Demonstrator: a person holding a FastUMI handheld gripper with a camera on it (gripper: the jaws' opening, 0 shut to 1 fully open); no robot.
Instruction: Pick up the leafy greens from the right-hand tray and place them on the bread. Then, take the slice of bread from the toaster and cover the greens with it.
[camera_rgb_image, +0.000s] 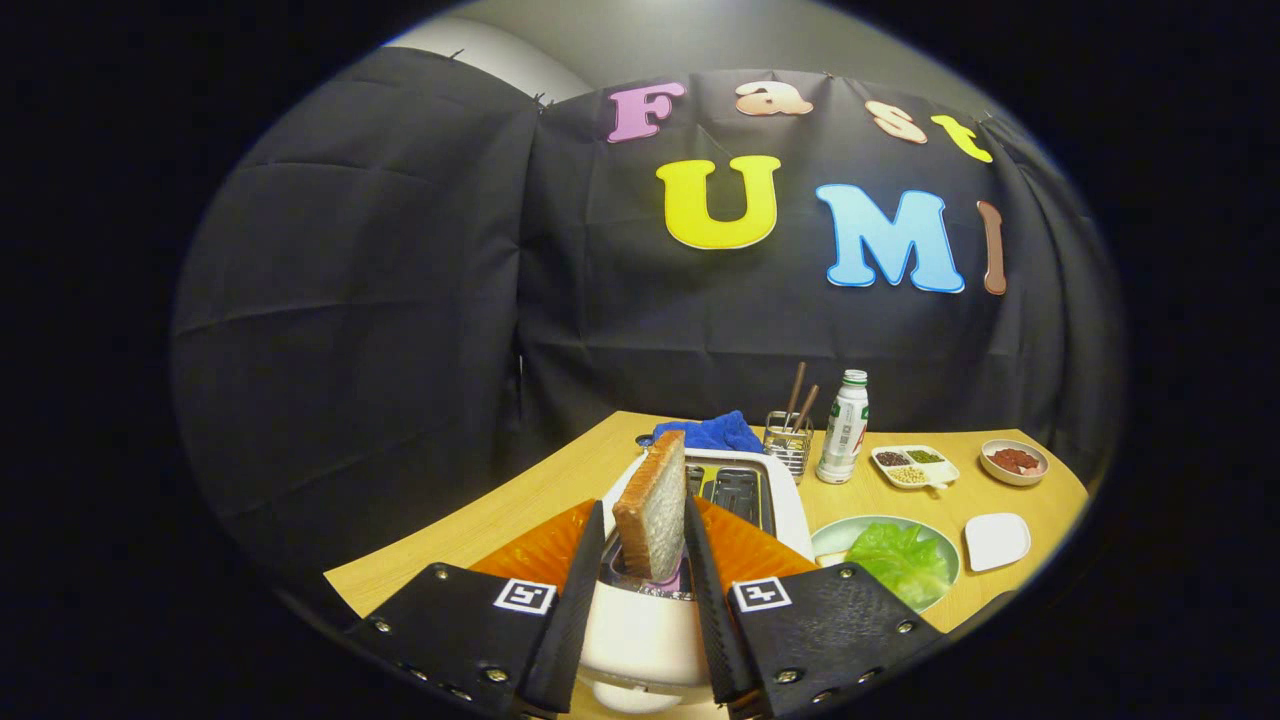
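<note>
The hand-held gripper (652, 560) gripped the bread slice (652, 505) between its fingers, edge-up just above the toaster (700, 560), as fits carrying it off as a cover. The leafy greens (903, 562) lay on a plate right of the toaster. The bottle's (843, 427) label was too small to read.

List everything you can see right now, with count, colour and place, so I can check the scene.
bread slice: 1, brown crust, between the gripper fingers, above the toaster slot
toaster: 1, white, just ahead of the fingers
plate: 1, pale green, right of toaster
leafy greens: 1, green, on plate
cloth: 1, blue, behind toaster
utensil rack: 1, wire, beside cloth
bottle: 1, white, right of rack
divided dish: 1, white
bowl: 1, reddish contents
small dish: 1, white
table: 1, wooden
gripper: 1, fingers around the bread
</note>
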